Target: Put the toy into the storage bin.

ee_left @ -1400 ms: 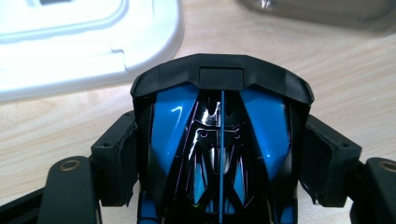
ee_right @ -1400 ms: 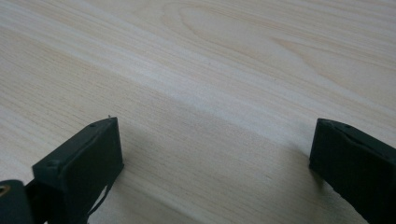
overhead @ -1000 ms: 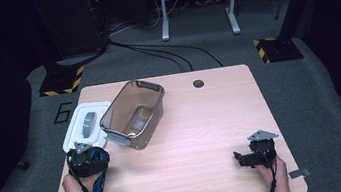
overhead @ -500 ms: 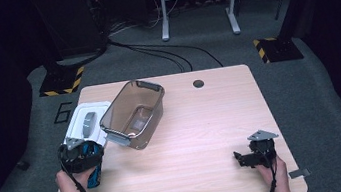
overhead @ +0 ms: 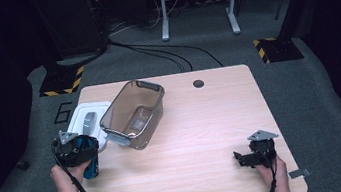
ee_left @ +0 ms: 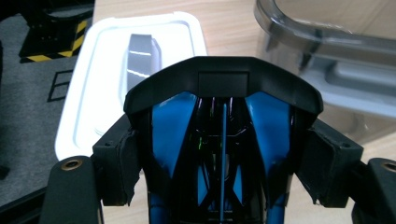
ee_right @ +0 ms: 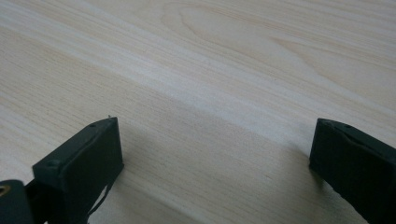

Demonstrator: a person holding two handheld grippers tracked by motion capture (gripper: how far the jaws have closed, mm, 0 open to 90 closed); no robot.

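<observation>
The left gripper (ee_left: pixel 223 154) has its jaws clamped on a blue and black object (ee_left: pixel 219 140), a hard, glossy thing of moulded plastic with a curved black bar across its far end and two shiny blue panels sloping either side of a thin centre line; what it is cannot be told. The rubbery black pads (ee_left: pixel 122 161) press its flanks. In the high view the left gripper (overhead: pixel 76 150) holds the object (overhead: pixel 90 164) low at the table's near left corner.

Just beyond the jaws lies a white lid (ee_left: pixel 107 74), smooth plastic with rounded corners, a raised rim and a grey strip down its middle. Ahead and to the right of the jaws stands a clear smoky bin (ee_left: pixel 336 60), thick-walled, with a rolled lip and a grey latch.

The step in hand looks like carrying the object to the bin (overhead: pixel 133 114). To do it well, keep the squeeze steady, since glossy plastic may slip on the pads, lift enough to clear the bin's rim, and come over the opening before letting go, keeping off the lid.

The right gripper (ee_right: pixel 212 154) has its jaws wide apart with nothing between them, over pale matt wood-grain table (ee_right: pixel 210 70), well apart from the rest (overhead: pixel 248 158)
</observation>
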